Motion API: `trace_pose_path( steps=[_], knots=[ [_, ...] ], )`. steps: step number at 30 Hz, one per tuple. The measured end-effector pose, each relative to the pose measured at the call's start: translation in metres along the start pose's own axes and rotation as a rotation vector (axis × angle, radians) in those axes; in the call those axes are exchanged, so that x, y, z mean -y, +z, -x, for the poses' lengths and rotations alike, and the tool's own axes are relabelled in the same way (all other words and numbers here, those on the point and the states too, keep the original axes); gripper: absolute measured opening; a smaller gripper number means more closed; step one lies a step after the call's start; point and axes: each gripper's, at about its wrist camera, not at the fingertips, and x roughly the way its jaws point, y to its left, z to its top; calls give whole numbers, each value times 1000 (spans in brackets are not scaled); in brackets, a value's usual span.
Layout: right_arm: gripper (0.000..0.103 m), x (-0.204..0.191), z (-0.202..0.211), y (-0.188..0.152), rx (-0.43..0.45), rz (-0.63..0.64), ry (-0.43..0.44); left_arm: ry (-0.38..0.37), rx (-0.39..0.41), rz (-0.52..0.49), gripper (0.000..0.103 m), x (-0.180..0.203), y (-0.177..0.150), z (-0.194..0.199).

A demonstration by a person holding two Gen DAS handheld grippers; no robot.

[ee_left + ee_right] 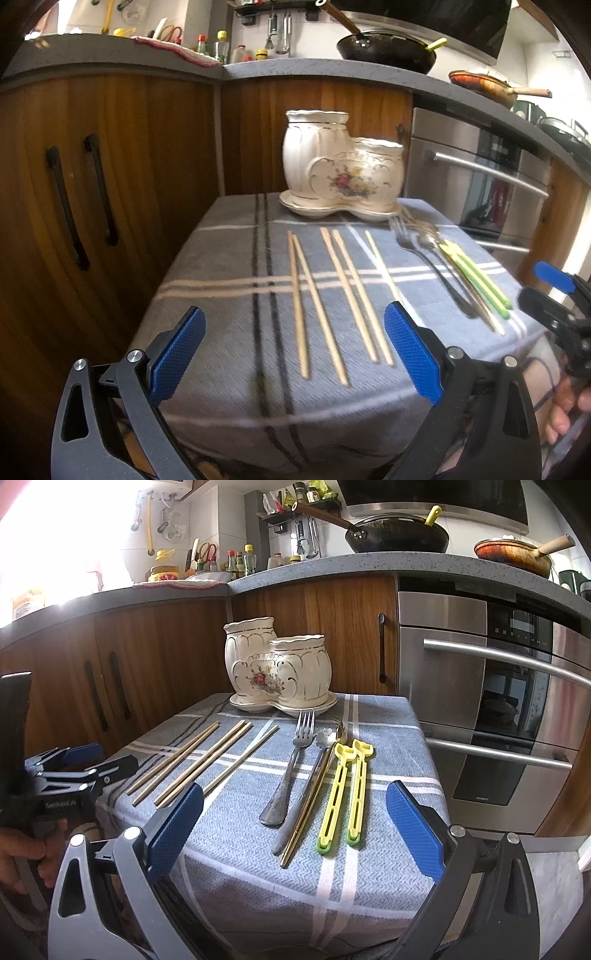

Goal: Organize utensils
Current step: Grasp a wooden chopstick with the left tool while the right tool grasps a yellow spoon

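A cream ceramic two-pot utensil holder [340, 170] [279, 668] stands on its saucer at the far edge of a small cloth-covered table [229, 295] [388, 746]. Several wooden chopsticks [343, 295] [207, 760] lie side by side on the left half. A fork [291, 768], a spoon, a gold-coloured utensil [310, 801] and two yellow-green plastic utensils [343, 794] [476, 280] lie on the right half. My left gripper [295, 354] is open and empty above the table's near edge, over the chopstick ends. My right gripper [295, 827] is open and empty above the near ends of the metal utensils.
Wooden cabinet doors [110, 166] stand left of and behind the table. A steel oven [498, 709] with bar handles stands to the right. The worktop above carries a black wok [399, 535], a pan and bottles. The other gripper shows at each view's edge [554, 302] [74, 775].
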Motion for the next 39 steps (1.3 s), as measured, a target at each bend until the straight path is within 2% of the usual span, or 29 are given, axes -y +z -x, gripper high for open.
trace_pose_path(
  steps=[2,4,8,10,12,14,15,17,18,19,24,26,28,30,36,39],
  knots=[
    [97,2,-2,3,-10,-9,1,3,-19,3,93,-7,8,-7],
    [97,4,-6,7,-28,-16,5,0,-53,8,80,-14,15,-17],
    [97,13,-16,17,-70,-42,13,-13,-166,-9,64,-23,28,-47],
    [97,15,-20,21,-84,-38,9,-42,-224,-26,55,-23,32,-59],
    [97,18,-25,25,-102,-32,4,-77,-278,-47,51,-21,35,-69],
    [96,22,-32,29,-130,-31,-3,-82,-295,-89,50,-16,37,-76],
    [92,25,-37,32,-148,-31,-14,-86,-312,-105,48,-14,38,-80],
    [79,31,-46,35,-180,-26,-46,-87,-348,-122,44,-14,39,-89],
    [66,35,-52,37,-204,-24,-61,-85,-357,-132,43,-13,40,-90],
    [58,38,-56,38,-222,-25,-70,-86,-365,-144,42,-12,40,-93],
    [51,53,-78,41,-306,-36,-79,-102,-381,-161,39,-11,42,-96],
    [44,58,-87,40,-341,-39,-80,-95,-381,-158,37,-13,43,-97],
    [29,64,-96,37,-376,-49,-84,-86,-382,-152,34,-16,44,-98],
    [23,70,-102,36,-401,-58,-80,-79,-381,-148,33,-20,43,-97],
    [23,69,-104,41,-459,-26,-81,-82,-404,-145,33,-27,45,-97],
    [23,68,-108,44,-491,-7,-74,-89,-442,-188,33,-22,50,-102]
  ],
)
